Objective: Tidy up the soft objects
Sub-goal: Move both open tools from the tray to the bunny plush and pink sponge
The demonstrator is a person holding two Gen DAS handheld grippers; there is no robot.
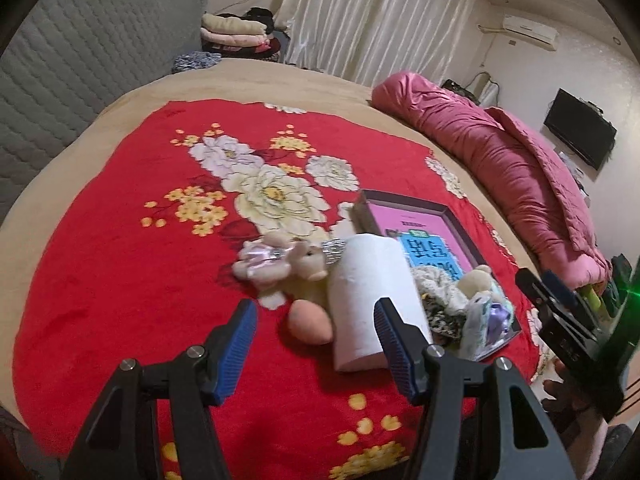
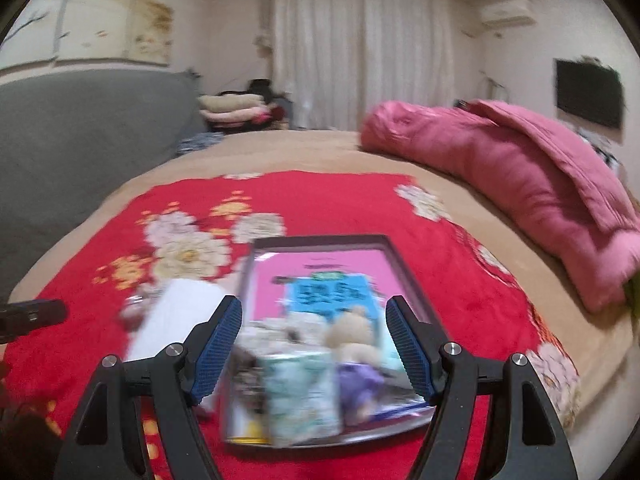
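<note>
On the red flowered blanket (image 1: 120, 272) a white paper roll (image 1: 372, 300) lies beside a peach egg-shaped sponge (image 1: 310, 322) and a pale plush toy with pink bow (image 1: 280, 268). A shallow box (image 1: 460, 220) with pink lining holds a small bear (image 1: 476, 280), a scrunchie and a tissue pack. My left gripper (image 1: 316, 344) is open, just before the sponge and roll. My right gripper (image 2: 314, 344) is open and empty above the box (image 2: 320, 240), near the bear (image 2: 352, 340) and tissue pack (image 2: 300, 392). The roll (image 2: 172, 320) lies left of it. The right wrist view is blurred.
A rolled pink quilt (image 1: 500, 152) lies along the bed's right side. A grey padded headboard (image 1: 80, 60) stands at left. Folded blankets (image 1: 236, 32) are stacked beyond the bed, by white curtains. A TV (image 1: 580, 132) hangs on the right wall.
</note>
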